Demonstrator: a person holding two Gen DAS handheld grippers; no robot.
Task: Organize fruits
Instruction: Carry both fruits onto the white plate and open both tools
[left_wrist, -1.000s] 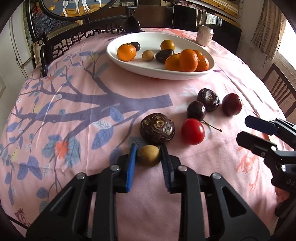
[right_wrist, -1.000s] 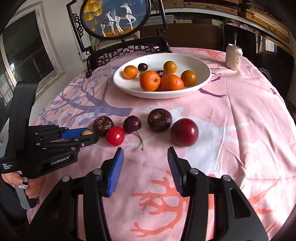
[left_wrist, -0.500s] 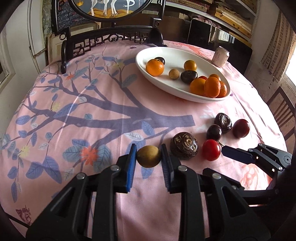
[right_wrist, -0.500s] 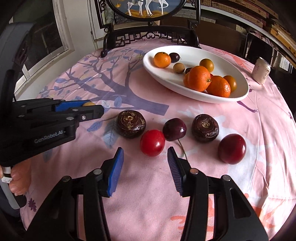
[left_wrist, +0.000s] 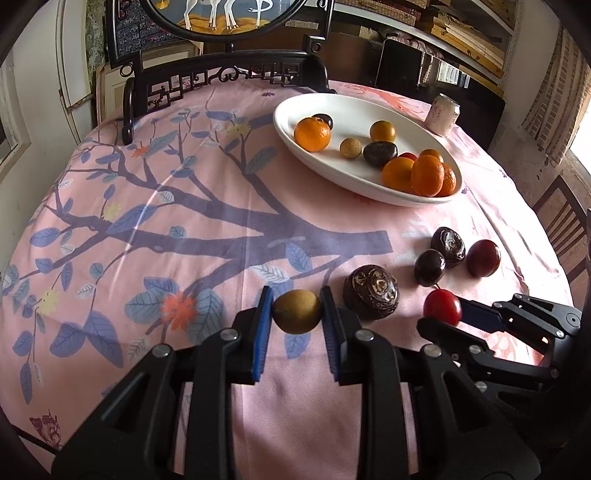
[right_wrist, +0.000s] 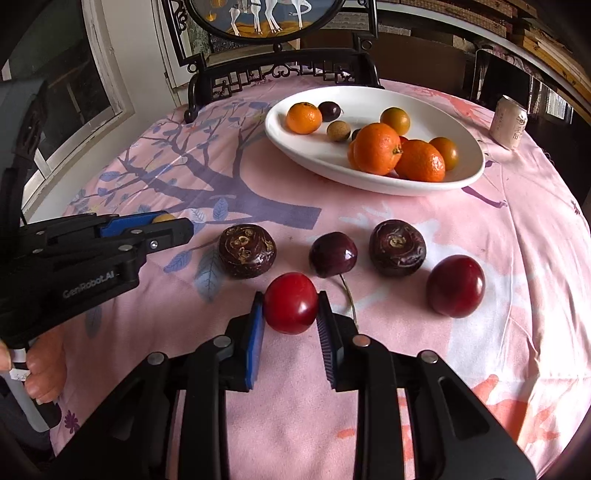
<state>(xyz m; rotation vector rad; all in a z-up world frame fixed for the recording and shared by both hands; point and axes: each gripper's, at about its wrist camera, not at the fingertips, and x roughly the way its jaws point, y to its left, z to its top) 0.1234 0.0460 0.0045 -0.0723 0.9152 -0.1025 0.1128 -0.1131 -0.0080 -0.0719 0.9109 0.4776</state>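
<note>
1. Fruits are lying in two groups on the round table covered by a pink tree-print cloth (left_wrist: 155, 221): several are already sitting in the white oval ceramic dish (left_wrist: 291, 110) toward the far edge, the rest are resting loose on the cloth near the right edge.
2. Left gripper (left_wrist: 297, 312) is clamping a small yellow-brown round fruit (left_wrist: 297, 311) between its blue pads, holding it over the cloth toward the near edge.
3. Right gripper (right_wrist: 290, 304) has just been closing; its jaws are now pressing both sides of a glossy bright-red round fruit (right_wrist: 290, 302), which appears to be sitting on the cloth.
4. Loose fruit remaining beside it: two wrinkled dark-brown flattened fruits (right_wrist: 246, 250) (right_wrist: 397, 247), a dark purple stemmed cherry-like fruit (right_wrist: 333, 254), and a deep-red smooth plum-like fruit (right_wrist: 456, 285).
5. Handling judgement: the red fruit is looking light, smooth-skinned and probably slippery, with soft flesh that bruises under hard squeezing. Pads are sitting across its widest part, which is the sensible hold; a grip lower or higher would likely be squirting it out.
6. Yellow-brown fruit is looking light and firm; its duller skin should be gripping better.
7. Remaining work, judged: both held fruits are needing to go to the dish, then the four loose ones.
8. A pale drink can (right_wrist: 511, 123) is standing past the dish, by the far right edge.
</note>
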